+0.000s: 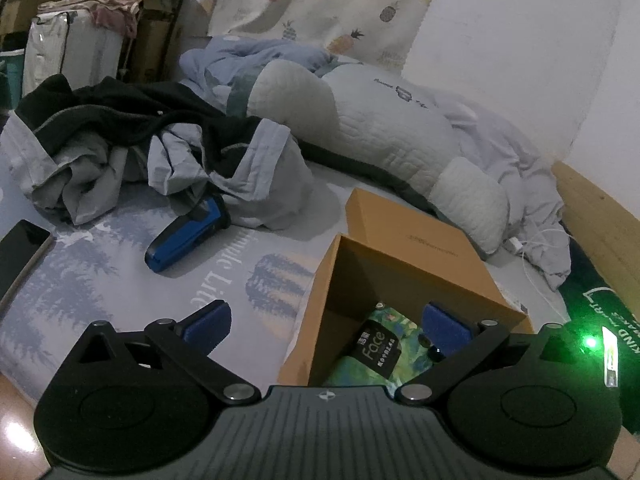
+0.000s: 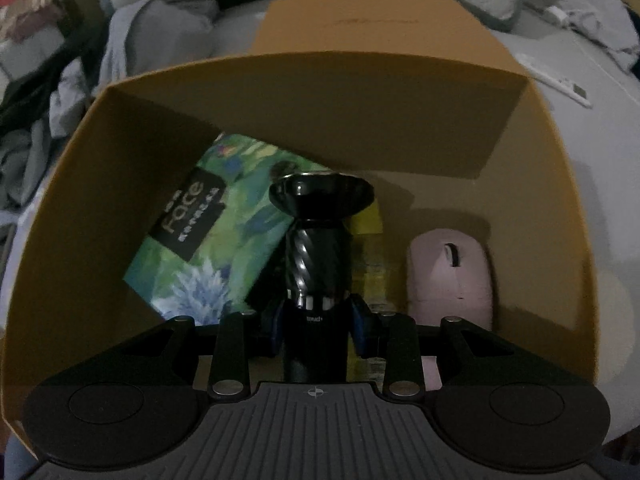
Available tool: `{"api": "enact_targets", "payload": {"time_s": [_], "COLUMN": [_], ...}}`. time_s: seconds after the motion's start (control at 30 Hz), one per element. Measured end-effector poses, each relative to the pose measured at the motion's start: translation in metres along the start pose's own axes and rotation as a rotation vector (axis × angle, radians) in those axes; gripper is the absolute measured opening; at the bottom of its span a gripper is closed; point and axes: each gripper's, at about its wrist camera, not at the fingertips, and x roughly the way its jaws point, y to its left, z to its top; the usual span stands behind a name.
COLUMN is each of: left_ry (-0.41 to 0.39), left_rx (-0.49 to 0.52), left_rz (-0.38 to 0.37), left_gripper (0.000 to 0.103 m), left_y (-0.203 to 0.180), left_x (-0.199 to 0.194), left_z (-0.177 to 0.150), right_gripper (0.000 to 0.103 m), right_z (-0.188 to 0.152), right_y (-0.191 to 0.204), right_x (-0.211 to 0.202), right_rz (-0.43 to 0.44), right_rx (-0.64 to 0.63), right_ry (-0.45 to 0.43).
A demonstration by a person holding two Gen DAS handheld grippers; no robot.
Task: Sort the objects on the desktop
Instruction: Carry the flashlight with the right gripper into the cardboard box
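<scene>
An open orange cardboard box (image 1: 332, 292) sits on the bed; it also fills the right wrist view (image 2: 72, 208). Inside lie a green "Face" tissue pack (image 2: 208, 240) and a pink mouse (image 2: 448, 276). My right gripper (image 2: 318, 330) is shut on a black flashlight-like device (image 2: 316, 248) and holds it inside the box. My left gripper (image 1: 326, 328) is open and empty over the box's near left wall; the tissue pack (image 1: 380, 344) shows between its fingers. A blue and black shaver (image 1: 188, 236) lies on the sheet to the left.
A dark phone (image 1: 20, 252) lies at the left bed edge. A heap of grey and black clothes (image 1: 140, 148) and a pillow (image 1: 360, 120) lie behind. A white charging cable (image 1: 532, 256) lies right of the box, near the wooden bed frame (image 1: 600, 216).
</scene>
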Motion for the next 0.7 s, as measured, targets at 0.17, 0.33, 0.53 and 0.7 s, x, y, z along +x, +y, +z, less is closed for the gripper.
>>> {"api": "enact_targets", "payload": {"time_s": [0.17,0.33,0.53,0.7], "left_ry": [0.012,0.014,0.023,0.026], "left_rx": [-0.012,-0.014,-0.010,-0.007], "left_rz": [0.001,-0.003,-0.008,-0.009], "left_gripper": [0.103,0.103,0.103,0.103], "left_y": [0.004,0.005,0.004,0.005], "left_x": [0.004,0.005,0.008,0.010], "left_z": [-0.001,-0.002,-0.004,-0.004], "right_gripper": [0.036,0.037,0.037,0.039], "right_z": [0.003,0.006,0.008,0.005], "right_y": [0.008,0.006,0.002,0.001], "right_x": [0.009,0.013,0.018,0.013], "right_rz": [-0.016,-0.005,0.016,0.021], "right_rx": [-0.025,-0.028,0.012,0.018], "right_ry": [0.039,0.057,0.077,0.070]}}
